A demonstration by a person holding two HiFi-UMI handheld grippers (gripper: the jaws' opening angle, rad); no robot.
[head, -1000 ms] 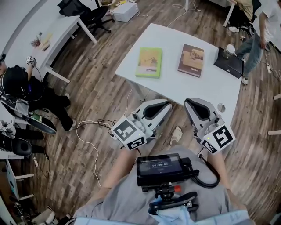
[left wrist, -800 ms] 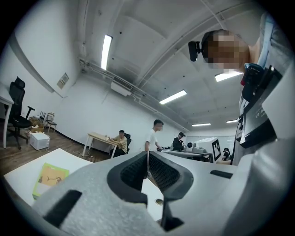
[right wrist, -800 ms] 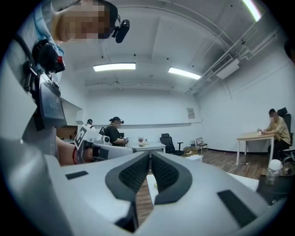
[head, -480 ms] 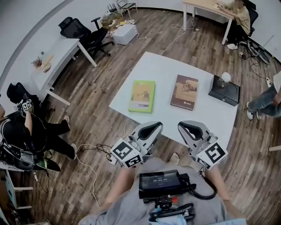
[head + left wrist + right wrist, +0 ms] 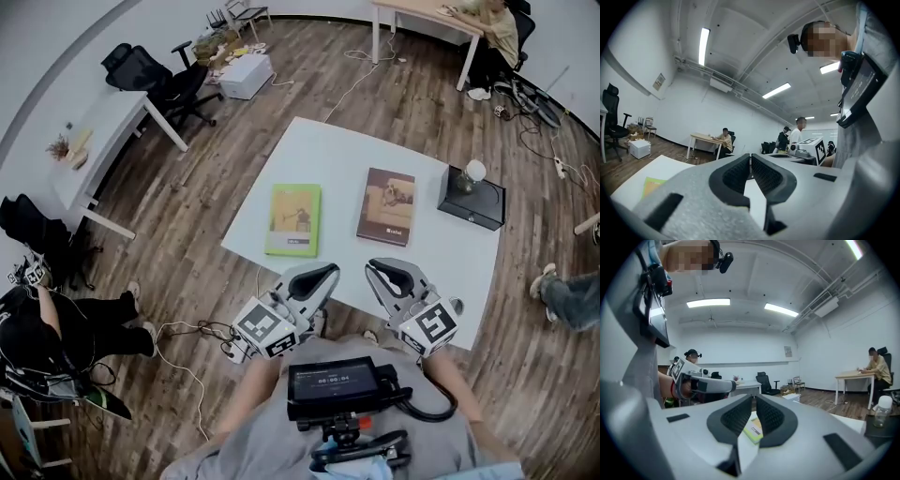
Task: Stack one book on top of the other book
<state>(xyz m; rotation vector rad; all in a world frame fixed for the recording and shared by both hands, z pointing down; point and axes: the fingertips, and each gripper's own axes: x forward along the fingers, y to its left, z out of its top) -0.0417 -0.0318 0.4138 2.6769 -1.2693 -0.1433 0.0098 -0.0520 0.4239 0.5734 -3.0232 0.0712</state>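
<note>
A green book (image 5: 293, 219) and a brown book (image 5: 386, 206) lie flat and side by side on the white table (image 5: 319, 155), with a gap between them. My left gripper (image 5: 330, 273) is shut and empty at the table's near edge, in front of the green book. My right gripper (image 5: 374, 268) is also shut and empty, in front of the brown book. In the left gripper view the pads meet at the left gripper (image 5: 750, 157), and the green book (image 5: 652, 185) shows at lower left. Below the closed right gripper (image 5: 753, 399) a corner of the green book (image 5: 754, 431) shows.
A black box (image 5: 471, 195) with a white bulb on it stands at the table's right end. Cables (image 5: 187, 330) lie on the wood floor by my feet. A black office chair (image 5: 150, 75) and a desk (image 5: 98, 141) are at the left, and a person sits at a far desk (image 5: 422, 11).
Both grippers have moved forward to the table's near edge, still side by side and shut. The table and books now sit closer to them in the head view.
</note>
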